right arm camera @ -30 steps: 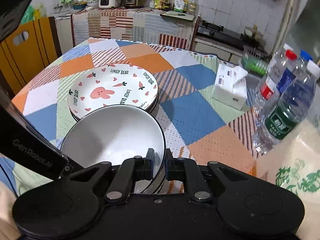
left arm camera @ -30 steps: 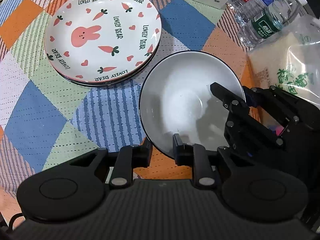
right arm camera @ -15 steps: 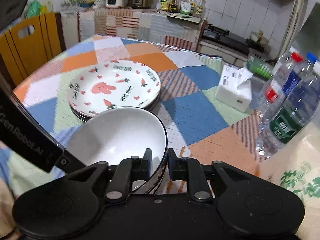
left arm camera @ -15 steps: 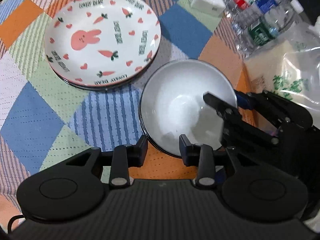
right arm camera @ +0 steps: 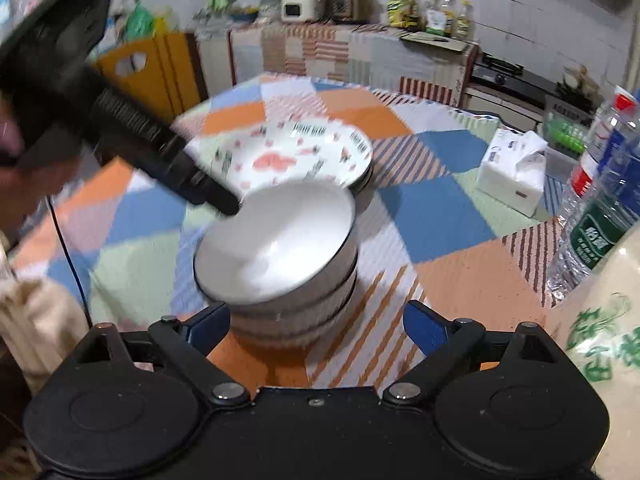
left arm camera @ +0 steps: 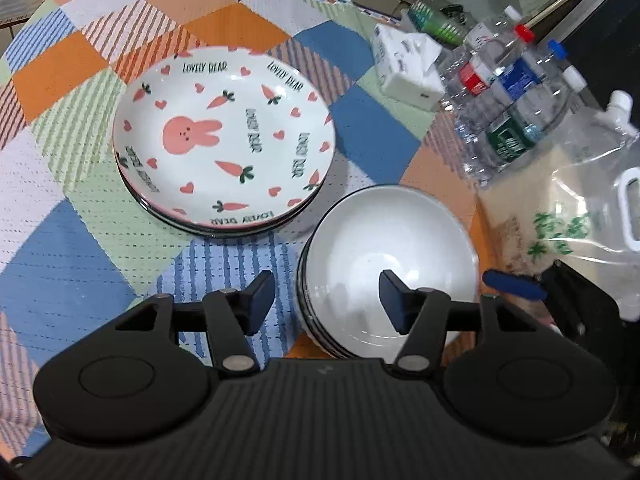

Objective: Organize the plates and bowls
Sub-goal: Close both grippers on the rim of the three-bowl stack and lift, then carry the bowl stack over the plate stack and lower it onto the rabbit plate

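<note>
A stack of white bowls with dark rims [left arm camera: 384, 256] [right arm camera: 280, 256] stands on the patchwork tablecloth. Beside it, to the left and further back, is a stack of plates; the top one shows a pink rabbit and carrots [left arm camera: 224, 136] [right arm camera: 296, 156]. My left gripper [left arm camera: 326, 300] is open, its jaws straddling the near left rim of the bowls without touching. My right gripper [right arm camera: 316, 320] is open and empty, just in front of the bowl stack. The left gripper's body [right arm camera: 120, 112] crosses the right wrist view, blurred.
A white tissue pack [left arm camera: 404, 68] [right arm camera: 512, 168], several water bottles [left arm camera: 508, 108] [right arm camera: 600, 200] and a clear bag of rice [left arm camera: 568, 216] [right arm camera: 600, 320] stand to the right of the bowls. A wooden chair [right arm camera: 152, 64] and a kitchen counter lie beyond the table.
Both grippers opened and let go of the top bowl, which now rests on the stack. Both pulled back and up from the bowls.
</note>
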The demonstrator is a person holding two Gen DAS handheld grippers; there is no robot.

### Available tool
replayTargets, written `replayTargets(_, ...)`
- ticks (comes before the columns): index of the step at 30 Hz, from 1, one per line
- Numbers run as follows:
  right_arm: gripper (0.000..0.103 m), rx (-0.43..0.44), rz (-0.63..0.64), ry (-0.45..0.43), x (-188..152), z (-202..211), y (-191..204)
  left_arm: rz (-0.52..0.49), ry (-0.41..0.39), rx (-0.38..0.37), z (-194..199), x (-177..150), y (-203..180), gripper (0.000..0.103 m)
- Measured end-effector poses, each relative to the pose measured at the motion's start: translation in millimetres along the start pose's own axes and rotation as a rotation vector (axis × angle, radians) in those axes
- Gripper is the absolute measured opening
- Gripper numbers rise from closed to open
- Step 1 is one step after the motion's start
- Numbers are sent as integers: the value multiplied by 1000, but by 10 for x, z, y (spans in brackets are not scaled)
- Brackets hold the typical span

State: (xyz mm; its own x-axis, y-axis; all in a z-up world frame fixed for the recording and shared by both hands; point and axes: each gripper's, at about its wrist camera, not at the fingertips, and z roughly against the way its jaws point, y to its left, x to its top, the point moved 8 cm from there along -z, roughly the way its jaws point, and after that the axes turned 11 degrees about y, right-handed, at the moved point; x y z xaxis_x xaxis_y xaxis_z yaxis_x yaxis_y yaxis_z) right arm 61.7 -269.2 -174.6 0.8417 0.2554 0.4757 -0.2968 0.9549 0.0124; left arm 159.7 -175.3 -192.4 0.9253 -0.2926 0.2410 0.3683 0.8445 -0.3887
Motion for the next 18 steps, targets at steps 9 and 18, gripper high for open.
replayTargets(9,96,-13,123,41,-136,-545,294,83,8,-49,-319,-114,193,57)
replayTargets(18,96,25,58,-60,-82,-836,236,127,12,-127,-488,-161,177,55)
